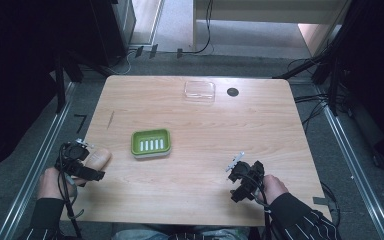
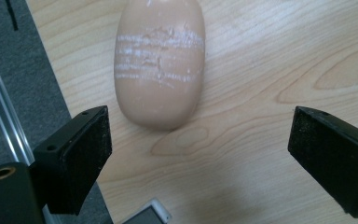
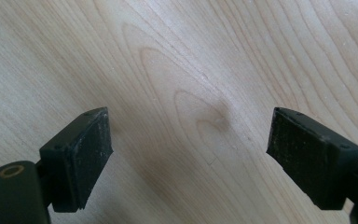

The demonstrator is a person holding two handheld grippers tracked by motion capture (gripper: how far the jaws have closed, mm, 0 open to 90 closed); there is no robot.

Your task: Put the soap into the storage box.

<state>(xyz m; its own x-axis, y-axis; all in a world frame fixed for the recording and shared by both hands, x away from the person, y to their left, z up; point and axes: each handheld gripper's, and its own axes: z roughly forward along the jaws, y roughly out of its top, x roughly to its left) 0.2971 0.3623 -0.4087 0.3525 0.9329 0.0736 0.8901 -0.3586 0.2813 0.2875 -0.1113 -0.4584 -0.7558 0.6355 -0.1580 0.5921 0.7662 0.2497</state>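
Left claw [image 2: 198,149] gapes (soap [image 2: 160,63] ahead) near the table's [image 2: 270,70] edge.

**A wooden table and four things on it**

The light wooden table [image 1: 260,130] bore a peach-coloured soap bar [image 1: 98,158] near its left edge — lying flat. A green soap dish [image 1: 151,143] sat left of centre. At the far edge lay a clear plastic lid [image 1: 199,91], a dark round disc [image 1: 233,92] just beside it.

A clear plastic lid [image 1: 199,91] and dark round disc [image 1: 233,92] lie at the table's [image 1: 260,130] far edge.
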